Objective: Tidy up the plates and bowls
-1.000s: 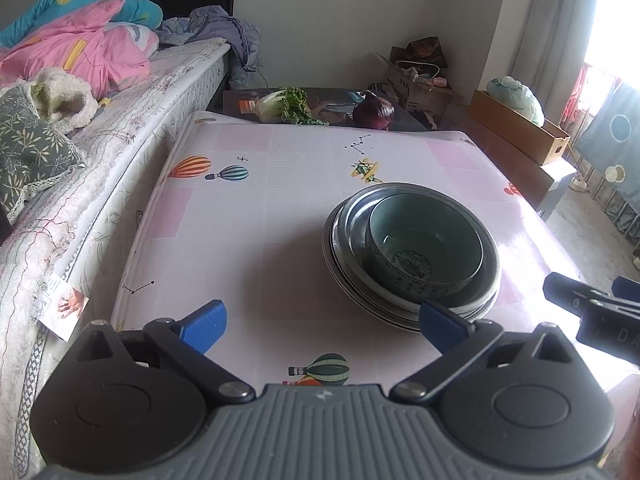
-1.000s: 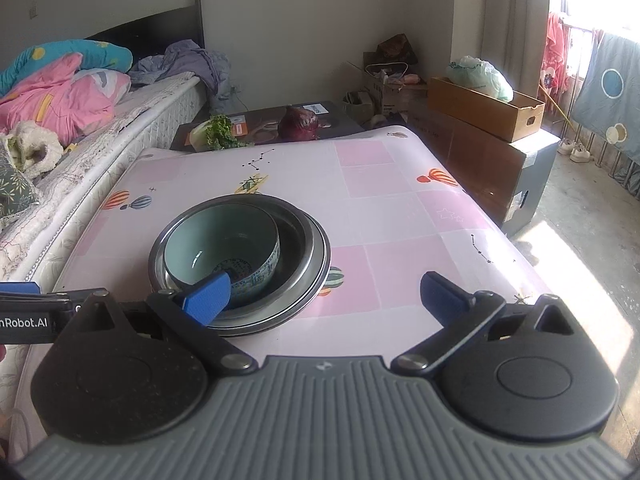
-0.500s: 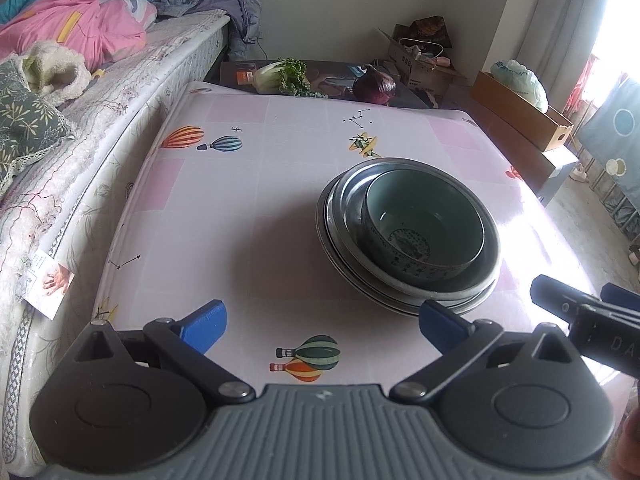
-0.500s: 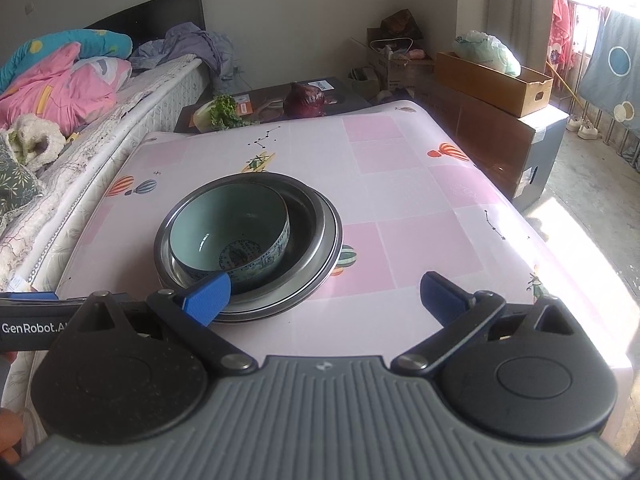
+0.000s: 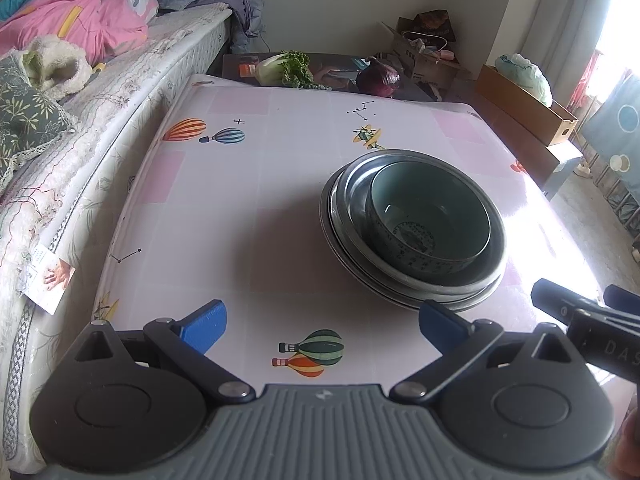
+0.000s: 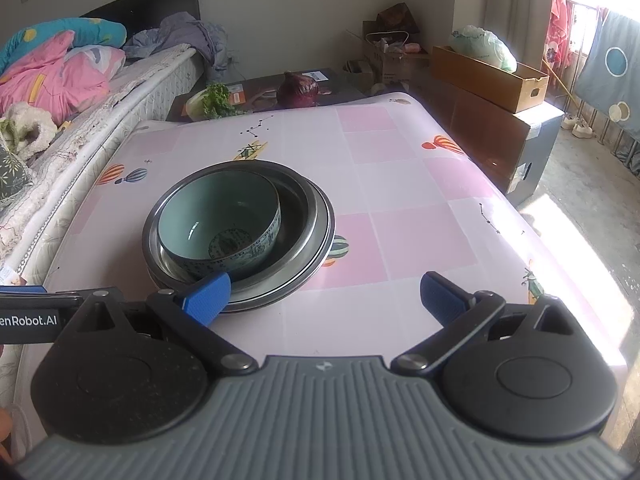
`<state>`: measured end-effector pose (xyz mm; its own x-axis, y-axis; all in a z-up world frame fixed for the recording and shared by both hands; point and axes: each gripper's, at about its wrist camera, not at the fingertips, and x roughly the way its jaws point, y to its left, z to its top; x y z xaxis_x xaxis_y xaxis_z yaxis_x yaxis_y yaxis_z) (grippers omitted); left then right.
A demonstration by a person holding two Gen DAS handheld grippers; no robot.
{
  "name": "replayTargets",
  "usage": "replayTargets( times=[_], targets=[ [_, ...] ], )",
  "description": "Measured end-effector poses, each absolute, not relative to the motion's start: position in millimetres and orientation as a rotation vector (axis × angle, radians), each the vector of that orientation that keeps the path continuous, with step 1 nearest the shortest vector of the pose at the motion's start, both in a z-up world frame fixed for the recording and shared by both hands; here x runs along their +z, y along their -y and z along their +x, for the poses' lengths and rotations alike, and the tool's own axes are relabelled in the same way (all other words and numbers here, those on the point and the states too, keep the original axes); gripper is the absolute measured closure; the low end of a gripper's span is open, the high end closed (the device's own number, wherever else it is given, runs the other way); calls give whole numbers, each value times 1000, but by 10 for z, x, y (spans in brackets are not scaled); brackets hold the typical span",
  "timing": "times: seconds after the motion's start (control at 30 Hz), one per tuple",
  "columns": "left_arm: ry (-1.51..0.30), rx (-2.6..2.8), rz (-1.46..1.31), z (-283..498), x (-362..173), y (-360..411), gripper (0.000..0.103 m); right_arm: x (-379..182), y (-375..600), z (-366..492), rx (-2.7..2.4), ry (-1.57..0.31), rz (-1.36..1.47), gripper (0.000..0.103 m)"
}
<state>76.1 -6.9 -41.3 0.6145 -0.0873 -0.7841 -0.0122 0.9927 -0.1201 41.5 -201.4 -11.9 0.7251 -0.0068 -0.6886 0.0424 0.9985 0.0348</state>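
A pale green ceramic bowl [image 5: 430, 226] sits inside a stack of metal plates [image 5: 352, 216] on the pink patterned table [image 5: 248, 200]. The bowl [image 6: 218, 224] and the plates [image 6: 308, 220] also show in the right wrist view. My left gripper [image 5: 322, 326] is open and empty, above the near table edge, left of and short of the stack. My right gripper [image 6: 324, 298] is open and empty, near the table edge to the right of the stack. Its left fingertip [image 6: 206, 298] overlaps the plates' near rim in view. The right gripper's side shows at the right edge of the left wrist view [image 5: 592, 320].
A bed [image 5: 80, 92] with pink bedding runs along the table's left side. A low dark table behind holds a cabbage [image 5: 282, 70] and a purple cabbage [image 5: 378, 78]. Cardboard boxes [image 6: 488, 74] and a wooden cabinet [image 6: 500, 136] stand at the right.
Both grippers shifted slightly over the near table edge, tilting down then back a little. The bowl and plates have not moved. Both stay open.
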Motion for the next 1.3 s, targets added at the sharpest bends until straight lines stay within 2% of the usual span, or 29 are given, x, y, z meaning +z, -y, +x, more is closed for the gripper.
replayTargets(
  times=[1.3],
  targets=[
    [-981, -81, -122, 771, -542, 114, 0, -227, 2001, 466, -36, -801, 20, 1]
  ],
)
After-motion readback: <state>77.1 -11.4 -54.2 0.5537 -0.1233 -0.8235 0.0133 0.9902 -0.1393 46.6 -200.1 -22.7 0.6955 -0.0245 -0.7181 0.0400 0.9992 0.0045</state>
